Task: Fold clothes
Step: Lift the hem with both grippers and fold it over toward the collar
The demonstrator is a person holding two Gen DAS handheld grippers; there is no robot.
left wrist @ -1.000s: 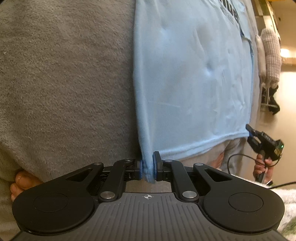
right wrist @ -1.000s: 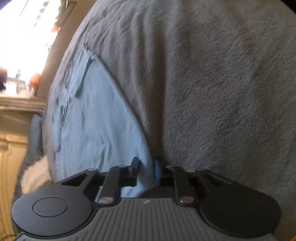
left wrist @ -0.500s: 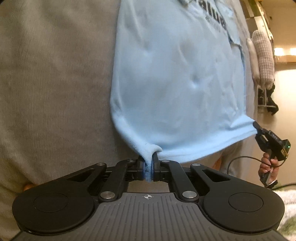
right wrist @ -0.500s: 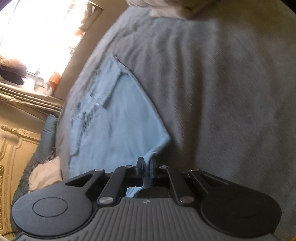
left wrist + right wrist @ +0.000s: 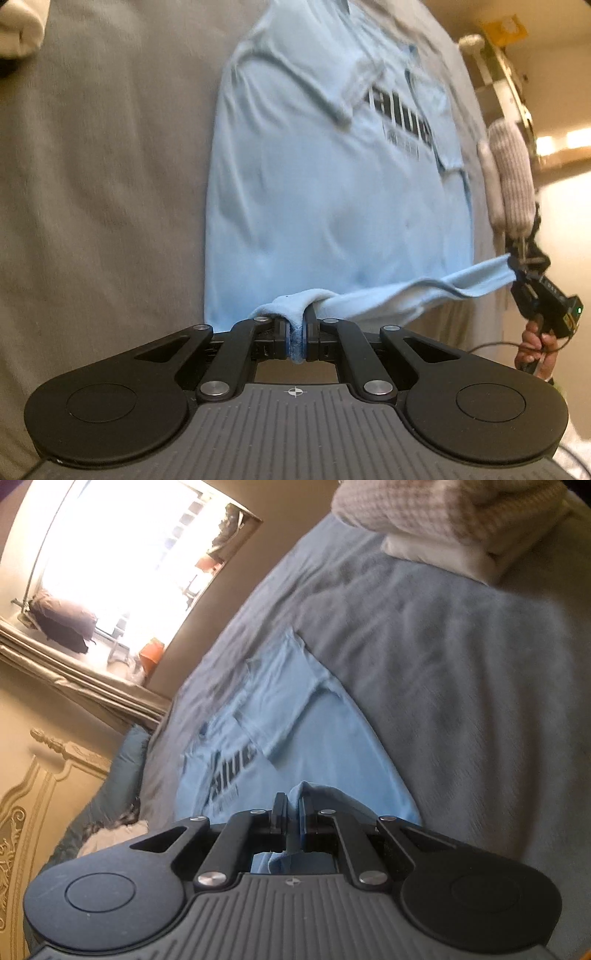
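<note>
both claws pinch the light blue t-shirt [image 5: 332, 206]: left gripper [image 5: 295, 341] and right gripper [image 5: 291, 827] clamp its hem corners, body stretching ahead over the grey blanket [image 5: 103, 184].

Shirt: the T-shirt [image 5: 332, 206] is lying flat on the blanket [image 5: 103, 192], its sleeves folded in over the printed chest
Hem corners: the near hem is hanging lifted off the blanket, stretched between the two grippers
Left gripper [image 5: 294, 338]: sitting at the near left hem corner, cloth pinched between its pads
Right gripper [image 5: 292, 821]: sitting at the near right hem corner (seen at the right edge of the left wrist view), cloth running between its pads
Folded pile [image 5: 454, 524]: resting on the blanket beyond the shirt, well apart from it
Window [image 5: 122, 561]: standing behind the bed, left of the shirt in the right wrist view
</note>
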